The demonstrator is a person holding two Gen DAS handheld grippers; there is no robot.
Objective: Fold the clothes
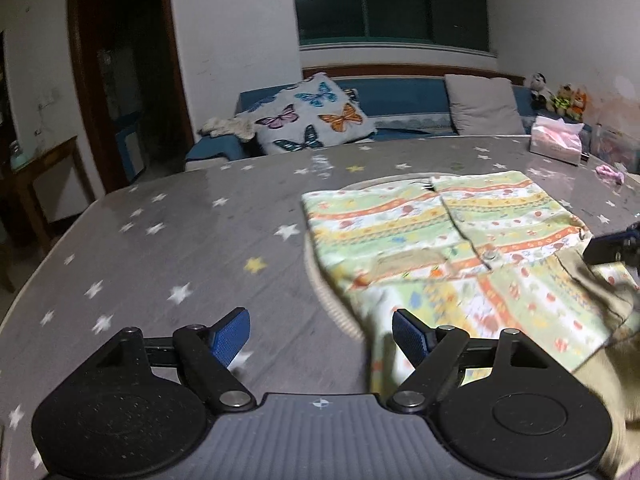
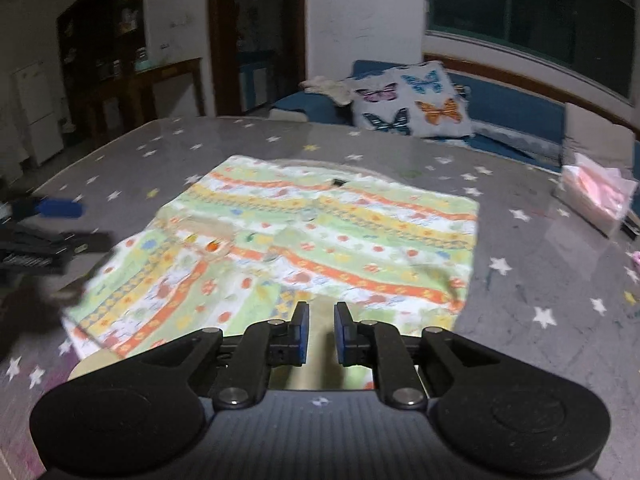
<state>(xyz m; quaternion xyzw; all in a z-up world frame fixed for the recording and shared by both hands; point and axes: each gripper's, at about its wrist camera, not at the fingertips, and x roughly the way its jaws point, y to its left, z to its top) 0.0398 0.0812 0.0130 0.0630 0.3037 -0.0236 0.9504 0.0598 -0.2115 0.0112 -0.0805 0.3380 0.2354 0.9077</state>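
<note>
A: Where is the garment?
B: The patterned shirt [image 2: 304, 240] lies spread on the star-printed tabletop [image 1: 160, 240], partly folded, its near hem towards both tools.
A: And the right tool [image 2: 322, 314]?
B: Low over the near hem, jaws a narrow gap apart, cloth beneath; the pads are not pressing on anything.
A: The left tool [image 1: 320, 334]?
B: Wide open and holding nothing, over the shirt's left edge.
A: Beyond?
B: A butterfly cushion [image 1: 312, 116] on the blue sofa [image 1: 400, 96], a tissue pack [image 1: 556, 140] far right.
</note>
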